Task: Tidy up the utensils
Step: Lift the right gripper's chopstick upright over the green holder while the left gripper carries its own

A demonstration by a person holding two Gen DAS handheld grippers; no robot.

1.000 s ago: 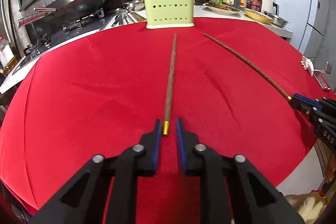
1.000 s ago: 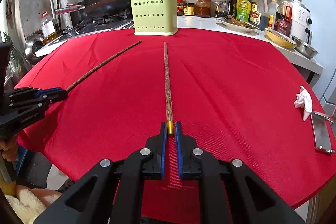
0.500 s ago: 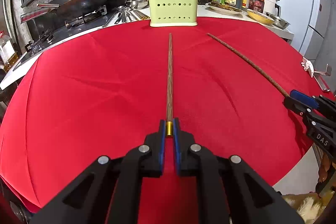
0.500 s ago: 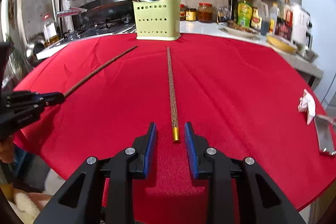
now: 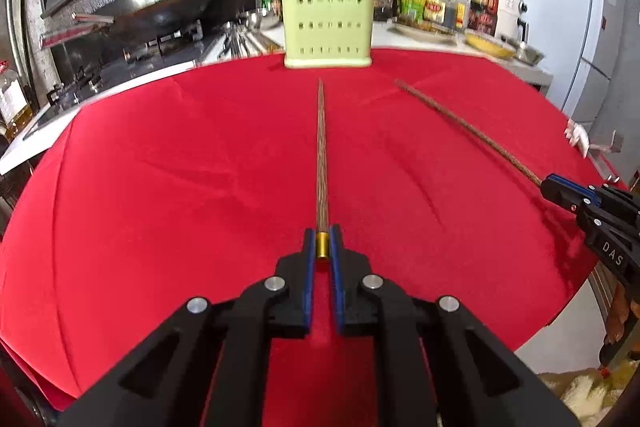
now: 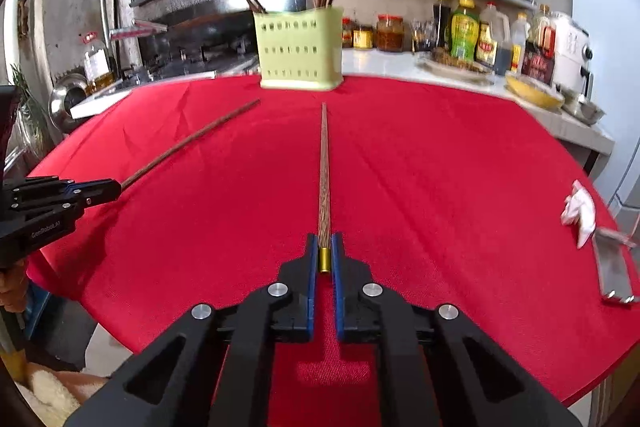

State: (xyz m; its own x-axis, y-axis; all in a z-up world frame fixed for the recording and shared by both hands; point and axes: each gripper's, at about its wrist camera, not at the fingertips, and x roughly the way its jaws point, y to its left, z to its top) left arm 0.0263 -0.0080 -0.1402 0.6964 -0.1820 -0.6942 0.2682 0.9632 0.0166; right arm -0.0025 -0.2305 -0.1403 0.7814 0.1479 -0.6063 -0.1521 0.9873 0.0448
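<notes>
Left wrist view: left chopstick (image 5: 321,163) on red table (image 5: 160,187), gold cap pinched between left tongs (image 5: 322,247), tip toward green holder (image 5: 328,25) at far edge. Right wrist view: right chopstick (image 6: 324,187) likewise pinched at gold cap by right tongs (image 6: 325,251). Holder contains more chopsticks.
</notes>
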